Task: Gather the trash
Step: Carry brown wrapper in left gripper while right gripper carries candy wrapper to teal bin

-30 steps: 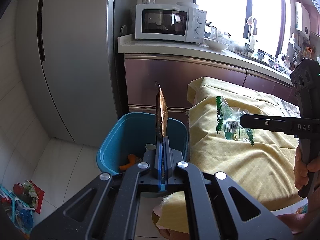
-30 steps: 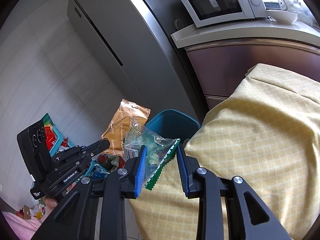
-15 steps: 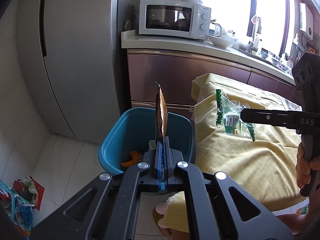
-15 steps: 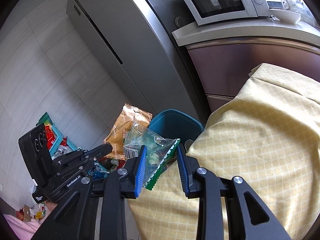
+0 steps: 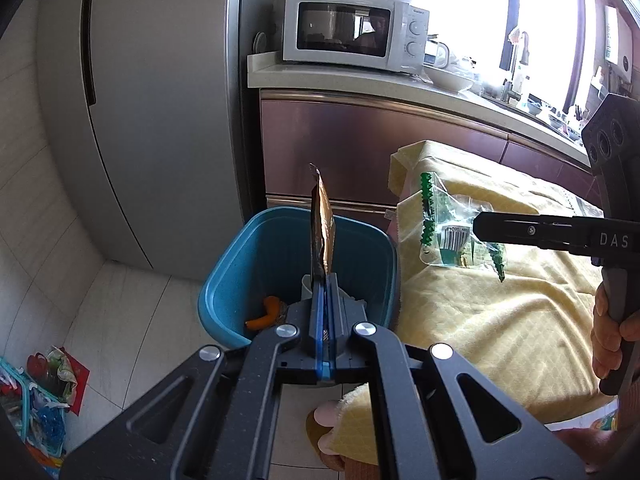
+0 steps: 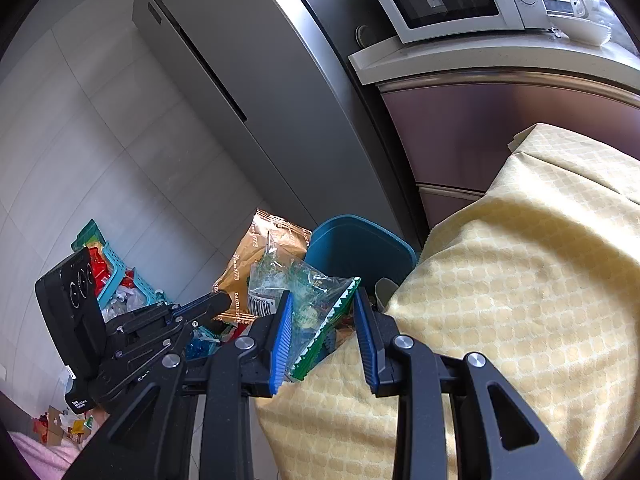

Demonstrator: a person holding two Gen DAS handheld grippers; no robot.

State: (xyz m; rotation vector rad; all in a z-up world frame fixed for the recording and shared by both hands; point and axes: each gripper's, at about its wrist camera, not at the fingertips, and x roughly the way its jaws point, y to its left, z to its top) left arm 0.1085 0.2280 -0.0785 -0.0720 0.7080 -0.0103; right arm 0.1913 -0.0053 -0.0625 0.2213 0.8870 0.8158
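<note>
My left gripper [image 5: 325, 280] is shut on a gold-brown foil wrapper [image 5: 321, 228] and holds it upright over the blue bin [image 5: 256, 240]. The wrapper [image 6: 264, 256] and the left gripper [image 6: 218, 302] also show in the right wrist view. A clear green-edged plastic bag [image 6: 304, 300] sits between the fingers of my right gripper [image 6: 324, 308]; the jaws stand apart and the bag rests against the left pad. In the left wrist view the right gripper [image 5: 480, 228] holds this bag [image 5: 448, 232] above the yellow tablecloth [image 5: 500, 312], just right of the bin.
The bin [image 6: 352, 244] holds an orange scrap [image 5: 266, 312] and stands on the floor between the fridge [image 5: 160, 120] and the cloth-covered table. A counter with a microwave [image 5: 352, 36] is behind. A basket of colourful items [image 6: 120, 280] lies on the floor at the left.
Both grippers have moved closer to the bin with their wrappers. The bin appears larger in both views. The grips have not changed.
</note>
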